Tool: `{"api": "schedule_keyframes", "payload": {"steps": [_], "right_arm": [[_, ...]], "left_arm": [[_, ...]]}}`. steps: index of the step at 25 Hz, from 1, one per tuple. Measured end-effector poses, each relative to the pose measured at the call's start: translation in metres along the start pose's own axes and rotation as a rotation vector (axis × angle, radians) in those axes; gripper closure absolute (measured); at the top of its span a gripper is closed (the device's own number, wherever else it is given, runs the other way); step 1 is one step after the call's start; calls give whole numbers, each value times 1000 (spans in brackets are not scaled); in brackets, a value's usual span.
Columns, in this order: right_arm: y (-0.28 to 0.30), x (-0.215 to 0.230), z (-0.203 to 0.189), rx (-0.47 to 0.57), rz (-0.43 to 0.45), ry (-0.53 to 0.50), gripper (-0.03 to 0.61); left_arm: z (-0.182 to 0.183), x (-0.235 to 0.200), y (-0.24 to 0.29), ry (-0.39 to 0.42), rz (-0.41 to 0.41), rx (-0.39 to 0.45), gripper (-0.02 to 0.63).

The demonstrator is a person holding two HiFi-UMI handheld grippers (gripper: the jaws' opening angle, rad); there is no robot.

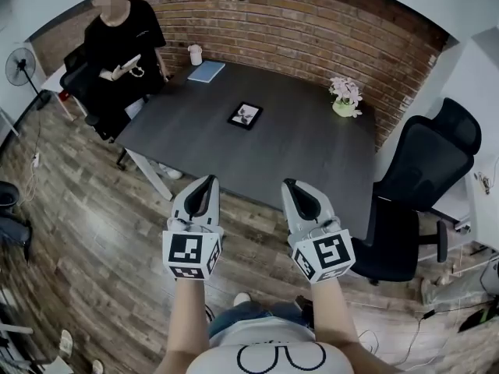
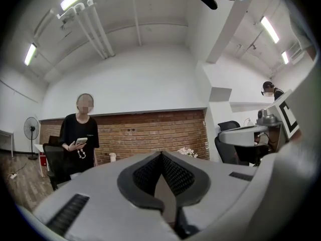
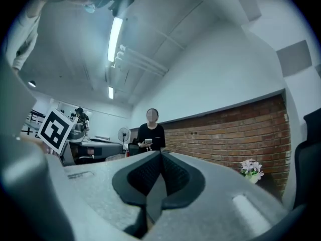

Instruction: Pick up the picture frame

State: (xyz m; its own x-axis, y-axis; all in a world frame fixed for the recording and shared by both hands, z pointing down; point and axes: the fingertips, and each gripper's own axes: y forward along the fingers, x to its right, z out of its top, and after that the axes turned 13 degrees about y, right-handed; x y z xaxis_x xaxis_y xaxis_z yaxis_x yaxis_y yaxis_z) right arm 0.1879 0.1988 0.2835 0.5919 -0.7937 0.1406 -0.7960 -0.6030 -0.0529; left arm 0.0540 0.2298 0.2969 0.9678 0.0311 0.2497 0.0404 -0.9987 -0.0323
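Bare forearms extend the left gripper (image 1: 204,192) and right gripper (image 1: 299,194) side by side, jaws closed, empty.

Flowerpot (image 1: 345,100), notebook (image 1: 207,71), office chair (image 1: 429,170)

Picture frame (image 1: 245,115) lies on table (image 1: 195,142), flowers (image 1: 345,96) rightward.

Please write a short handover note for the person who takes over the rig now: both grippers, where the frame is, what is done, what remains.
Left gripper: shut, empty, near the table's front edge.
Right gripper: shut, empty, beside the left one.
Picture frame: lies flat near the middle of the dark table, untouched, apart from the notebook, cup and flower pot.
Done: nothing yet.
Left: reach the frame, open the jaws, grip it and lift.
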Motion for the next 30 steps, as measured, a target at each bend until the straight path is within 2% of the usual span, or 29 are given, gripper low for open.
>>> {"api": "schedule_keyframes", "payload": {"steps": [8, 17, 22, 26, 30], "right_arm": [[46, 3, -16, -24, -38, -2, 578], [118, 23, -16, 28, -39, 55, 578], [172, 42, -26, 14, -45, 80, 578], [219, 66, -28, 26, -30, 187, 578], [266, 99, -31, 25, -71, 198, 578]], "left_arm": [[-28, -38, 28, -36, -24, -1, 615], [-51, -84, 72, -31, -16, -16, 615], [-64, -116, 116, -25, -17, -29, 615], [-71, -134, 166, -11, -51, -36, 615], [-76, -153, 221, -13, -79, -40, 615]]}}
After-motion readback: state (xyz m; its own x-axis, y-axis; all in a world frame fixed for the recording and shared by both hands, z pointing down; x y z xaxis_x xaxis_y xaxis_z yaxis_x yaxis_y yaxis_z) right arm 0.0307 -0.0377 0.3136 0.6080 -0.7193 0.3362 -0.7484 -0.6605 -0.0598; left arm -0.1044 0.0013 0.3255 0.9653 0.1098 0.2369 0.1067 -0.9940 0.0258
